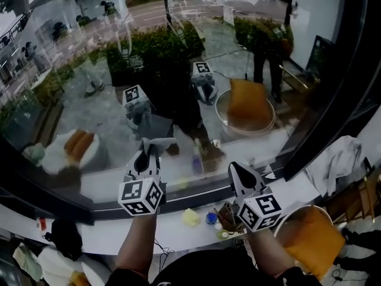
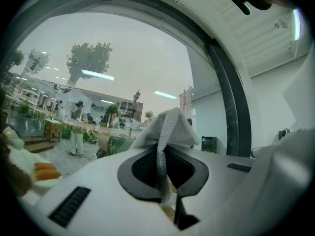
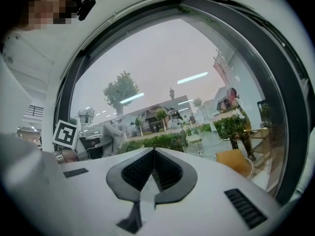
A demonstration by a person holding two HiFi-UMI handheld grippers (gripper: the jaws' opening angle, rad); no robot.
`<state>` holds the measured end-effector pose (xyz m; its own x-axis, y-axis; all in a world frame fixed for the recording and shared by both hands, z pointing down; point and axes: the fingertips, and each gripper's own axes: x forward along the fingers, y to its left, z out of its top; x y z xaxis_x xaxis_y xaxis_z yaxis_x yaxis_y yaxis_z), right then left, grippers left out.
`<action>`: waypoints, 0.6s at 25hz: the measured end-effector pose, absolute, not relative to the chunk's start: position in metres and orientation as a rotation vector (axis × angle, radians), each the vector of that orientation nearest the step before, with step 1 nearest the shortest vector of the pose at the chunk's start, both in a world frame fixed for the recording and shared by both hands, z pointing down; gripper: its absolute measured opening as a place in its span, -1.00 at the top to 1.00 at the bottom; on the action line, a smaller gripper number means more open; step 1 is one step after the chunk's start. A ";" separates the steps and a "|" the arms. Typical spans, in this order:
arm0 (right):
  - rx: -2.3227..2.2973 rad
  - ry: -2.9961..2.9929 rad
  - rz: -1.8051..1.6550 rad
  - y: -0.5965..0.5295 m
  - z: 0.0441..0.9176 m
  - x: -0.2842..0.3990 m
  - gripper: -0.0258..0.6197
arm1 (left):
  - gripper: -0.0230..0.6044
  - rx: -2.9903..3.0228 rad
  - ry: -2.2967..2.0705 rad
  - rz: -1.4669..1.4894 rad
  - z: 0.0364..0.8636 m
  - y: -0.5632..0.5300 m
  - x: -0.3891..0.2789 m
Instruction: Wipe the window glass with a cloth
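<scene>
The left claw [image 1: 147,159] is pinching a pale grey waffle-weave cloth [image 1: 156,143] between its jaws. In the left gripper view a peaked fold of the cloth stands up past the tips [image 2: 162,151] and a thin strip runs down between the dark pads. It sits at the lower centre-left of the head view, pointed at the large clear window glass [image 1: 119,70]. The cloth's edge lies close under its own reflection, but whether it is actually pressed to the pane cannot be told. The right claw [image 1: 238,173], lower centre-right, has its jaws pressed together on nothing. The right gripper view shows the tips [image 3: 154,154] meeting, with only the glass and the street scene beyond them. The step in hand appears to be laying the cloth on the pane to begin a stroke. To do it well, the loose fold and not the hard jaw tips should meet the glass, so the claw wants tilting until the fabric flattens. The pressure should then be light and even, in overlapping passes from the lower part near the dark window frame [image 1: 333,88] across and upward. The grip looks narrow, so a hard drag could pull the cloth free. The right claw is best held clear of the wiping path.
</scene>
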<state>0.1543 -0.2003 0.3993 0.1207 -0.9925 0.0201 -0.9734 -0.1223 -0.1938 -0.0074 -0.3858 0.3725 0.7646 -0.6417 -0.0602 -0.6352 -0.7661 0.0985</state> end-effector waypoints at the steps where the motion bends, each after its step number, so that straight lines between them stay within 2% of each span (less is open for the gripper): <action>1: -2.250 1.980 -0.217 -0.200 0.398 0.155 0.83 | 0.87 2.886 -1.034 -0.136 0.373 -0.385 -0.006; 6: -2.258 1.958 -0.218 -0.190 0.393 0.166 0.83 | 0.87 2.907 -0.978 -0.130 0.368 -0.370 0.018; 15: -2.292 1.904 -0.215 -0.151 0.397 0.245 0.83 | 0.87 2.954 -0.872 -0.125 0.368 -0.327 0.114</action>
<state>0.2451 -0.1512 0.3969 0.1820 -0.9832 0.0117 -0.9611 -0.1804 -0.2090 0.1141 -0.3273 0.3683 0.8370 -0.5439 -0.0609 -0.5390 -0.8385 0.0797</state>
